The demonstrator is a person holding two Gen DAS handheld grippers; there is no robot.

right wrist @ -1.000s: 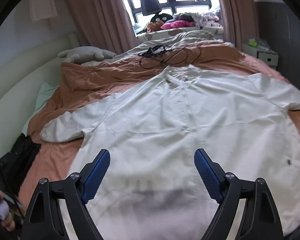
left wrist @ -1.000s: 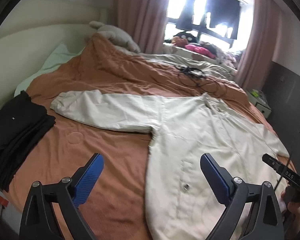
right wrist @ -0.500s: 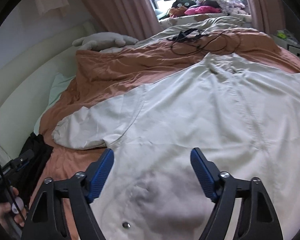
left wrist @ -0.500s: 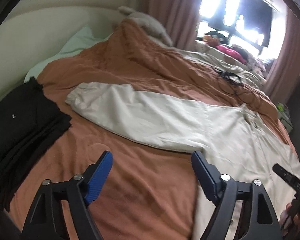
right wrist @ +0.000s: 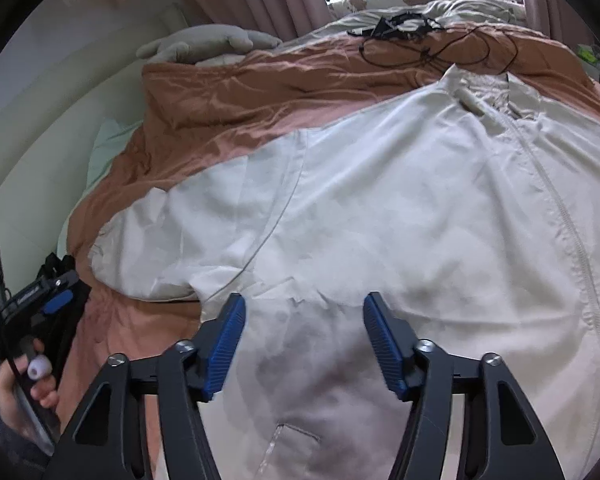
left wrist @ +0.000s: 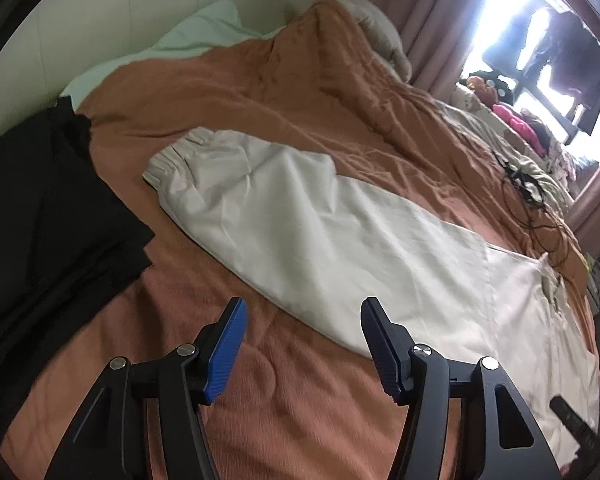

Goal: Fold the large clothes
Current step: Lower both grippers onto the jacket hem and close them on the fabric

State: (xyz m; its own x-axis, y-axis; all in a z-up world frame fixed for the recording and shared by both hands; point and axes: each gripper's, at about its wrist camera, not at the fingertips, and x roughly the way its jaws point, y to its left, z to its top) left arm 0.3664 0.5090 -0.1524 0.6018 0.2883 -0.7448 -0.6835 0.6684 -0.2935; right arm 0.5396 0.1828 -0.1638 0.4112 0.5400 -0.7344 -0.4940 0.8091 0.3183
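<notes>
A large cream jacket [right wrist: 400, 208] lies spread flat, front up, on the orange-brown bed cover [left wrist: 300, 92]. Its long sleeve [left wrist: 300, 220] stretches toward an elastic cuff [left wrist: 168, 160] in the left wrist view. My left gripper [left wrist: 302, 340] is open and empty, low over the bed cover just short of the sleeve's lower edge. My right gripper [right wrist: 302, 336] is open and empty, close above the jacket's body near the armpit, with a pocket flap [right wrist: 296, 436] below it. The zip [right wrist: 572, 216] runs up to the collar [right wrist: 480, 96].
A stack of folded black clothes [left wrist: 40, 216] lies left of the sleeve. Black cables [right wrist: 420, 40] lie on the far bed cover. A grey plush toy [right wrist: 208, 44], a mint pillow [left wrist: 188, 36] and a cream headboard [left wrist: 120, 12] are along the far side. Curtains and a window lie beyond.
My left gripper has swung left and closer to the sleeve, which now fills its view. My right gripper has moved left and lower toward the jacket's armpit. Both stay open.
</notes>
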